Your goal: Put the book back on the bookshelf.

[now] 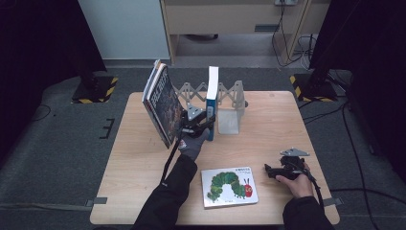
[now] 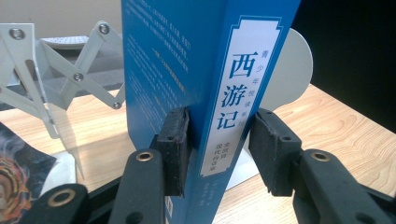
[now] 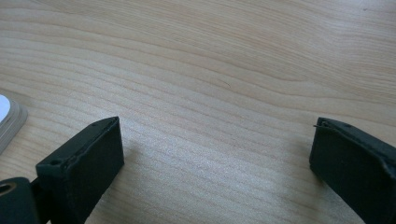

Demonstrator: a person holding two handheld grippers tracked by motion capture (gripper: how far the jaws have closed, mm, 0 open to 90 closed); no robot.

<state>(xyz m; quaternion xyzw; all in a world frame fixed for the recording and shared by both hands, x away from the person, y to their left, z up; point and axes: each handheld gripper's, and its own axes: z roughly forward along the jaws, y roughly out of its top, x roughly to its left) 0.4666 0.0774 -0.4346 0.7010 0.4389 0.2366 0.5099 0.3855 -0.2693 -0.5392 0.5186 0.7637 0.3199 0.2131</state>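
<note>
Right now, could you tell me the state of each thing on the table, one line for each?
blue book: upright in the rack, spine between the left gripper's jaws.
left gripper: shut on the blue book.
right gripper: open, low over bare table.
dark book: leaning, tilted left.
caterpillar book: lying flat, closed.
folding rack: extended, standing.

Premises: lab/recording studio. Evidence: black curtains [image 1: 38,43], stands w/ hazard-taped bases [image 1: 95,90], floor cables [image 1: 352,139], taped-down wood table [image 1: 143,158], grey carpet.

Blue book [image 2: 187,70], white spine label [image 2: 243,93]
</note>
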